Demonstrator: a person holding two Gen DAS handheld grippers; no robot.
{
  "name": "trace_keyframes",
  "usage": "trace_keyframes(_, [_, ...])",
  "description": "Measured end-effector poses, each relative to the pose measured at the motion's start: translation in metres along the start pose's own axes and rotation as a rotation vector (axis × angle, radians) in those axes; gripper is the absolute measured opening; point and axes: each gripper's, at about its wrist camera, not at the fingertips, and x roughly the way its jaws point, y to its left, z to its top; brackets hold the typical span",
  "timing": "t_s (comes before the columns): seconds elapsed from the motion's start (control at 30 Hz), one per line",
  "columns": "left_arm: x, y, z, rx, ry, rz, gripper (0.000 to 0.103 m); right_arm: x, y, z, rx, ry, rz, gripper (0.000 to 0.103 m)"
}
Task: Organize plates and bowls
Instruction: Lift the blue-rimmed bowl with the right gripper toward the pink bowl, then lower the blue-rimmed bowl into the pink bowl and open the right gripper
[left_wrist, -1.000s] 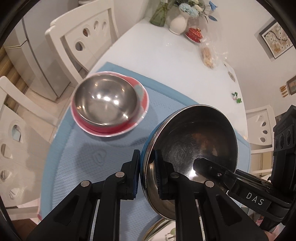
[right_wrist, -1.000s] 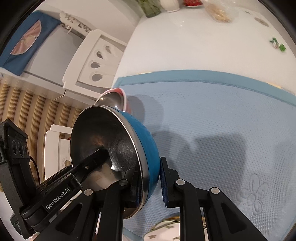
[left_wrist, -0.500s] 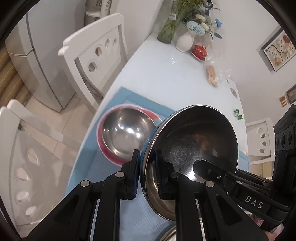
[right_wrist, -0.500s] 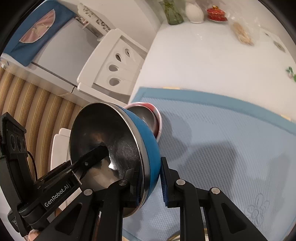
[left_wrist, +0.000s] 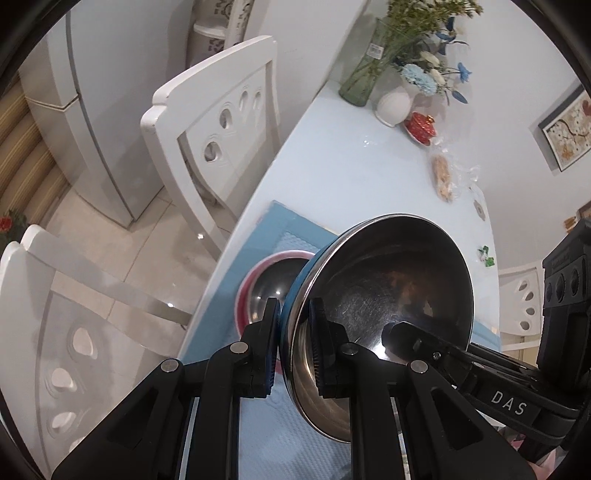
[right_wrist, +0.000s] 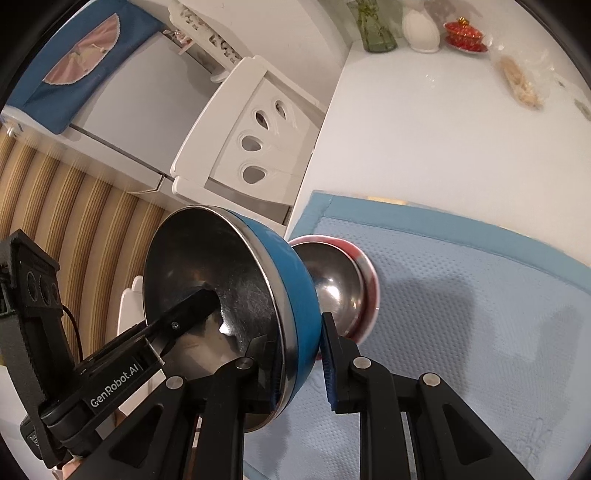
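My left gripper (left_wrist: 293, 350) and right gripper (right_wrist: 299, 363) each clench opposite rims of one blue steel-lined bowl (left_wrist: 380, 306), held tilted above the blue mat (right_wrist: 461, 295). Just beyond it, a red steel-lined bowl (right_wrist: 343, 288) sits near the mat's far left corner on the white tabletop (right_wrist: 424, 140).

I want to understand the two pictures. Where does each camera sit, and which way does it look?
Left wrist: on the left hand-held gripper, looking down its fingers at the blue bowl it grips.
Right wrist: on the right hand-held gripper, gripping the same bowl's opposite rim.
Shared: blue bowl, red bowl, blue mat, each other's gripper.
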Motion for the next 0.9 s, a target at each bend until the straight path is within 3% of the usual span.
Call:
trace_keyframes(0.53, [0.051, 0.018, 0.010, 0.008, 0.088, 0.020, 0.013, 0.054, -0.013, 0.018, 0.017, 0.091, -0.096, 0.018])
trace_keyframes(0.9, [0.068, 0.014, 0.010, 0.068, 0.100, 0.072, 0.013, 0.059, -0.019, 0.022, 0.012, 0.097, -0.124, 0.018])
